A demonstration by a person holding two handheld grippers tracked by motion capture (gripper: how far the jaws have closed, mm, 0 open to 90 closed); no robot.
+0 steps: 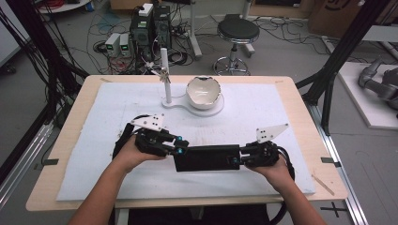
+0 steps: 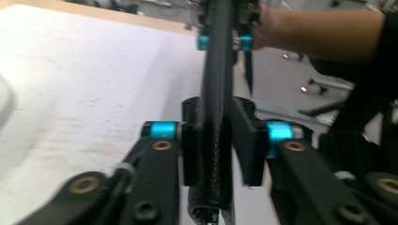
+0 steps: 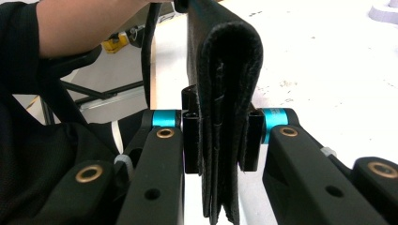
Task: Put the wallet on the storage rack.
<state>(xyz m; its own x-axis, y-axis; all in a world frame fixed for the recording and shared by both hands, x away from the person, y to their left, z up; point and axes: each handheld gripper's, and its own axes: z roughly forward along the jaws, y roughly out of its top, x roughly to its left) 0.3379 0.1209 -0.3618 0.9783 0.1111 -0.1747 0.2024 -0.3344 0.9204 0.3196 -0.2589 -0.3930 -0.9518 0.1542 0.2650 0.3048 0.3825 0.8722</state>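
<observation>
From the high view, a long black wallet (image 1: 206, 157) lies near the front of the white mat (image 1: 263, 112), held at its ends by the left gripper (image 1: 180, 149) and the right gripper (image 1: 238, 158). A cracked white bowl (image 1: 203, 92) sits on a stand (image 1: 165, 77) well behind.

In the left gripper view, the jaws are clamped on the wallet's (image 2: 217, 108) thin edge.

In the right gripper view, the jaws squeeze the folded, layered end (image 3: 225, 117). Judging from this, an even squeeze at both ends and level hands should stop the layers slipping.
</observation>
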